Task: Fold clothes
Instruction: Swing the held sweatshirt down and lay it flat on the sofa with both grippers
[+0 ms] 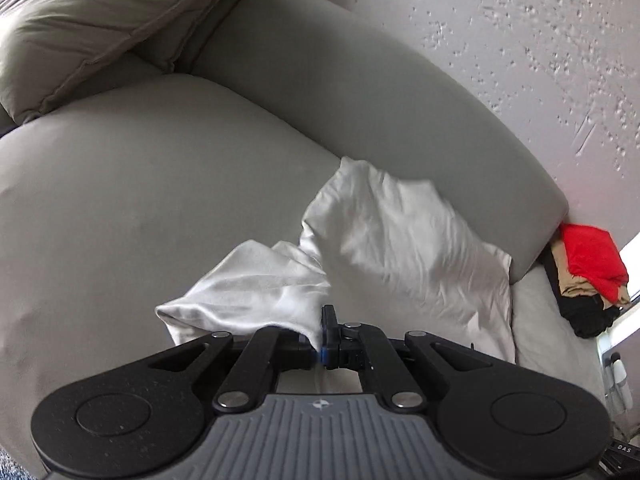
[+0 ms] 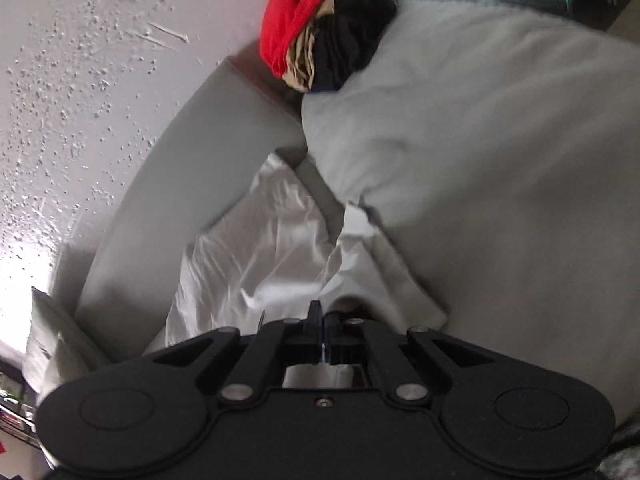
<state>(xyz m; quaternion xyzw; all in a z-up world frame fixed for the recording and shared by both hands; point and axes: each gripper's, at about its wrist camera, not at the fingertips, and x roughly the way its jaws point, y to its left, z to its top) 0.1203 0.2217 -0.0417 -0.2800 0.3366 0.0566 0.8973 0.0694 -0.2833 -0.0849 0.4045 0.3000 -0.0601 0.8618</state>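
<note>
White garment (image 1: 384,236), plain, slight sheen, lower centre of frame. Sofa (image 1: 160,200) plain grey. Cushion (image 1: 80,28) upper left, olive-beige, plain. Wall (image 1: 520,40) upper right, off-white, speckled texture. Clothes pile (image 1: 588,276) right edge: red on top, tan beneath, black at bottom. Left claw (image 1: 324,336) black, blue pads. Right claw (image 2: 322,332) black.

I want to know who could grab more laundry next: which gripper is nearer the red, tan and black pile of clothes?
Hard to call. Both grippers, left and right, are shut on the white cloth, and the pile of clothes sits well beyond each on the sofa.
</note>
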